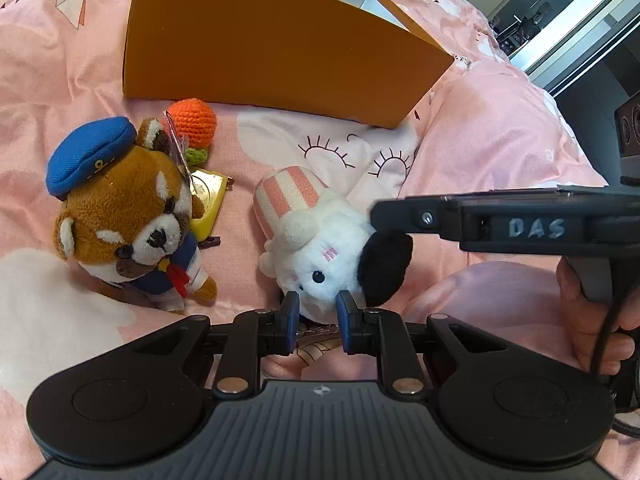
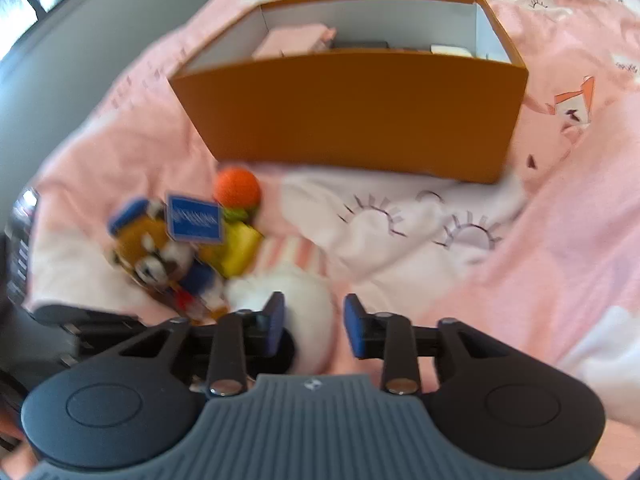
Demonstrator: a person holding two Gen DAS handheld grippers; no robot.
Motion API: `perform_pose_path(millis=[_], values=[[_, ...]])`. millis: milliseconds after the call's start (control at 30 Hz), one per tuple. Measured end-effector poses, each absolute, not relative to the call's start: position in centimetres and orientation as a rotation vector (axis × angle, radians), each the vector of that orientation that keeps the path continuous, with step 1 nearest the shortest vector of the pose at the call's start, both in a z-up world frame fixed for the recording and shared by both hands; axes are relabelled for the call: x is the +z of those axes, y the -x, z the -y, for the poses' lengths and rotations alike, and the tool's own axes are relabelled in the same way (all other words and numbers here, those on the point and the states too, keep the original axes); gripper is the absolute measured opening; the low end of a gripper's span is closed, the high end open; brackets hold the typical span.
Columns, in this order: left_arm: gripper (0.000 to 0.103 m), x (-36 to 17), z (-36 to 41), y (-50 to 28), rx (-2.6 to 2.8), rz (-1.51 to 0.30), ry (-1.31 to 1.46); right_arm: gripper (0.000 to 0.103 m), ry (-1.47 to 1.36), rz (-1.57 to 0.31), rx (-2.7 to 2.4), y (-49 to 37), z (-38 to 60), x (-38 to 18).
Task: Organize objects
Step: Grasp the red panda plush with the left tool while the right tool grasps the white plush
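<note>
The left gripper had closed on the white toy, lying in front of the orange box, probably to box it; the right gripper gaped open, straddling it.

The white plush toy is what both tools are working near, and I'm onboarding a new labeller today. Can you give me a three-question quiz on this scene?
1. True or false: the orange box already has things inside.
2. Which toy wears a blue cap? A) the red panda plush B) the white plush toy C) the crocheted orange
3. Fill in: the left tool has its fingers on either side of the white plush toy's ____ end.

Key: 1 true; 2 A; 3 near (lower), though whether it is gripping cannot be told.
</note>
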State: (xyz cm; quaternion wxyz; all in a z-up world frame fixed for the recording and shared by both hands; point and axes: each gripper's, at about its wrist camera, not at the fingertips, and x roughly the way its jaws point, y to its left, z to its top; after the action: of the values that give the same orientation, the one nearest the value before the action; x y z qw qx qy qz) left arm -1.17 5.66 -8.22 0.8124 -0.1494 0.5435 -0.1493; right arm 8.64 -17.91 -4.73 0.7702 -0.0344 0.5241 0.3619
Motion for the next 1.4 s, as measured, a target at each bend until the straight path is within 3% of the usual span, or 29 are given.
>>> perform_pose_path(millis=[67,467,733,967,1167,1400], values=[[0.023,-8.3,-5.9,1.1,-0.314,-1.167,0.338,0.059,0.042,-1.167,0.825,-8.8,17.5,-5.1],[0.023,-6.6,-8.4,2.9,-0.05,-1.154,0.294,0.067,0.133,-1.298,0.878,-7.8,14.7,-7.9],[0.026,-5.8,-10.3,3.8,0.049,-1.078,0.331,0.058,0.153,-1.263,0.884,-7.5,14.7,-8.1],[0.052,-5.0,-10.6,3.2,0.107,-1.039,0.187,0.056,0.158,-1.065,0.878,-8.1,16.2,-4.5],[0.054,-7.4,-10.5,1.1,0.079,-1.056,0.072,0.057,0.17,-1.073,0.85,-9.8,16.0,-5.5],[0.06,-8.8,-11.3,-0.8,0.042,-0.991,0.142,0.059,0.179,-1.114,0.88,-10.5,15.1,-7.3]])
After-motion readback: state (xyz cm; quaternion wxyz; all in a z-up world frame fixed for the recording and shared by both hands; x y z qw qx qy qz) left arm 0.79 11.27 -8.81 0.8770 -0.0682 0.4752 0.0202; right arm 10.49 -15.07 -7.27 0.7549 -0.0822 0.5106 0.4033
